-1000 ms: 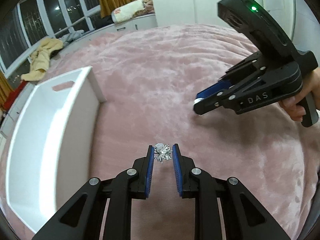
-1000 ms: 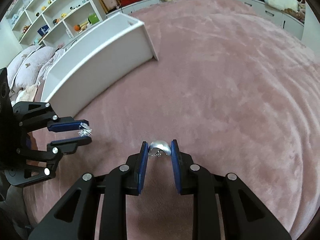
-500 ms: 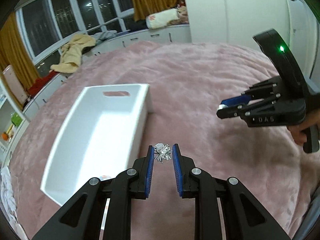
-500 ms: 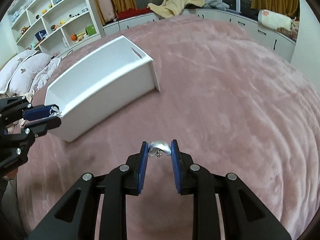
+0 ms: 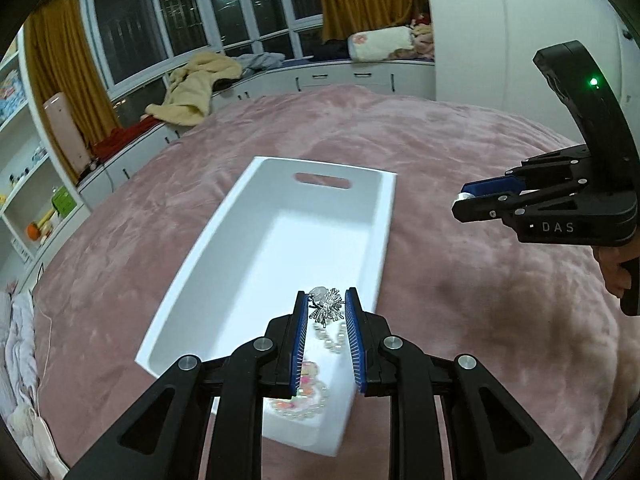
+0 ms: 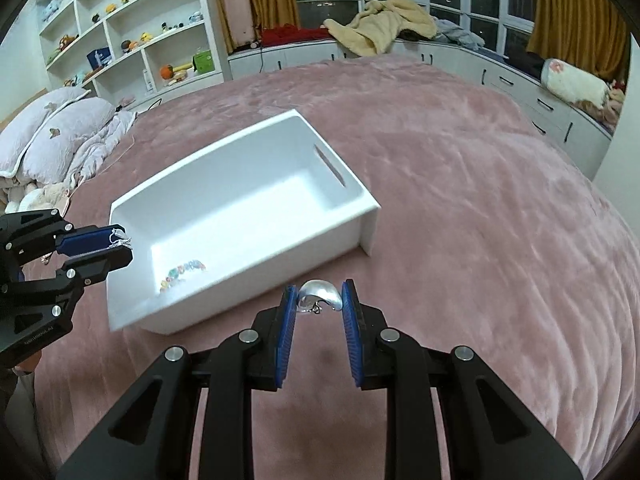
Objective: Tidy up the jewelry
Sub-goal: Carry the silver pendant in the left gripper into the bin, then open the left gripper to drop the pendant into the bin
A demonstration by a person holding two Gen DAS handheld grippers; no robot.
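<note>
A white rectangular box (image 5: 224, 236) (image 6: 360, 196) lies on the pink bed cover. My left gripper (image 5: 327, 307) is shut on a spiky silver brooch (image 5: 328, 304) and holds it above the box's near end; it also shows in the right wrist view (image 6: 114, 246). My right gripper (image 6: 319, 300) is shut on a silver curved earring (image 6: 320, 294), raised above the bed just outside the box's long side; it shows in the left wrist view (image 5: 466, 202). Inside the box lie a pearl string (image 5: 332, 338) and a colourful bead bracelet (image 6: 182, 272) (image 5: 308, 372).
The pink plush cover (image 6: 460, 220) spreads all around the box. Pillows and a quilt (image 6: 60, 136) lie at the bed's left edge. White shelves (image 6: 132, 40) and window-side cabinets with clothes (image 6: 384, 20) stand beyond the bed.
Both grippers have risen and swung toward the box with their pieces still held. My left gripper has come over the box's near end, and the beads inside have come into view.
</note>
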